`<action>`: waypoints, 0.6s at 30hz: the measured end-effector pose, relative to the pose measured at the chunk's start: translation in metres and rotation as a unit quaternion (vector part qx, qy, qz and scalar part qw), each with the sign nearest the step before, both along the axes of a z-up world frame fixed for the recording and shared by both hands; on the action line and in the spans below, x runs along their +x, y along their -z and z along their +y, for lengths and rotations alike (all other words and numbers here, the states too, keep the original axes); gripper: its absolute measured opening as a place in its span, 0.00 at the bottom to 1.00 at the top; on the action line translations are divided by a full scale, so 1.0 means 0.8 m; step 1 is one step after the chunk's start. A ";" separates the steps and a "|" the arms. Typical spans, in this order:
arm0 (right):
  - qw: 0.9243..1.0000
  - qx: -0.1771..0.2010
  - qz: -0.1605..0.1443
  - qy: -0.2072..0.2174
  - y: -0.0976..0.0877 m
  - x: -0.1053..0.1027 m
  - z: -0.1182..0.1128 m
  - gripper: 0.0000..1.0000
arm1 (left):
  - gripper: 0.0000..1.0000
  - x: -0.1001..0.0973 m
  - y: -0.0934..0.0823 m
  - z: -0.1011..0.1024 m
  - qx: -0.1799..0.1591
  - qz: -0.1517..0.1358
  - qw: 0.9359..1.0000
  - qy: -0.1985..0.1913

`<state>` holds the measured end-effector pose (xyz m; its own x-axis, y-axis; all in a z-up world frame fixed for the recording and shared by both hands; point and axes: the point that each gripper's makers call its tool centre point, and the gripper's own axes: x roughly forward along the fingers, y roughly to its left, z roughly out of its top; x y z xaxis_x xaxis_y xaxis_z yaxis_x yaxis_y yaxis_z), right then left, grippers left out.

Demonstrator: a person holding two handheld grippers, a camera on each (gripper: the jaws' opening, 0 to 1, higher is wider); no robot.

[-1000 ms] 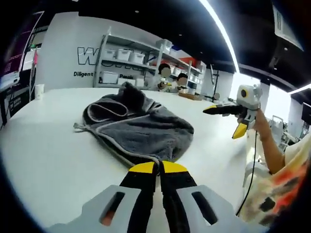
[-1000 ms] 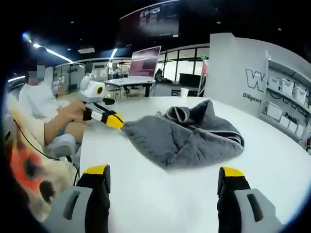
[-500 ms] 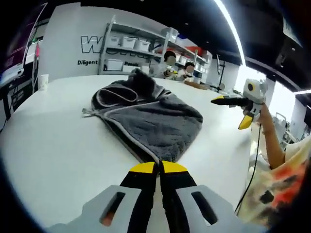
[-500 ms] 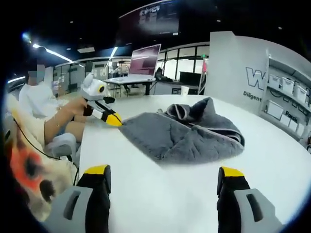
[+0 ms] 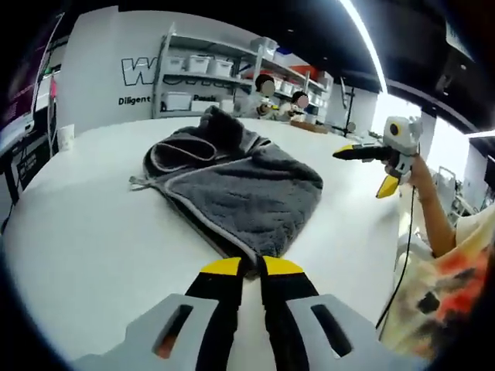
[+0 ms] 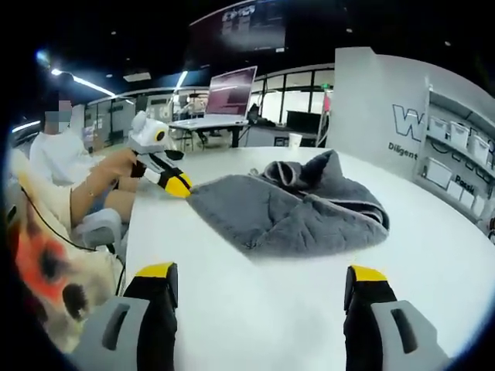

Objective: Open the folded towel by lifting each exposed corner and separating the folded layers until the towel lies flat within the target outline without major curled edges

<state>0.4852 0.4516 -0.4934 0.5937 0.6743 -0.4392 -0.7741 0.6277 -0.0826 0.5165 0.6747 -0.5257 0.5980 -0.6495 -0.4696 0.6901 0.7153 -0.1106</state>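
A grey towel (image 5: 236,185) lies rumpled on the white table (image 5: 77,232), its far part bunched into a raised fold. My left gripper (image 5: 252,265) is shut on the towel's near corner at the table's front edge. The right gripper view has the same towel (image 6: 302,212) and the left gripper (image 6: 182,188) pinching its left corner. My right gripper (image 6: 261,272) is open, jaws wide apart, held above bare table short of the towel. In the left gripper view the right gripper (image 5: 362,171) hovers off to the towel's right, touching nothing.
Shelves with white bins (image 5: 209,73) stand behind the table, and people sit near them. A paper cup (image 5: 66,137) stands near the far left edge of the table. A big screen (image 6: 228,97) stands on a desk beyond. A person's arm (image 5: 433,224) holds the right gripper.
The towel's near part has been drawn out a little flatter and wider by the left gripper holding its corner. The right gripper stays open and has barely moved.
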 end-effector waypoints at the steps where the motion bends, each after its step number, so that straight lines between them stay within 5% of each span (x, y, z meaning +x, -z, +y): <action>1: 1.000 0.000 0.001 -0.001 0.001 0.000 0.000 0.88 | 0.30 0.001 0.001 0.003 0.014 -0.002 1.000 -0.004; 9: 1.000 -0.002 0.003 -0.003 0.002 -0.001 0.001 0.86 | 0.54 -0.002 -0.029 0.000 -0.019 -0.020 1.000 -0.003; 13: 1.000 -0.003 0.004 -0.002 0.003 -0.001 0.001 0.86 | 0.71 -0.012 -0.040 -0.005 -0.012 -0.029 0.999 0.008; 18: 1.000 -0.003 0.005 -0.002 0.004 -0.002 0.001 0.85 | 0.79 -0.028 -0.063 -0.013 -0.011 -0.053 0.998 0.023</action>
<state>0.4839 0.4526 -0.4964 0.5855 0.6746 -0.4496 -0.7780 0.6233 -0.0780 0.4938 0.6646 -0.4751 0.6126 -0.6873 -0.3903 0.7310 0.6805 -0.0509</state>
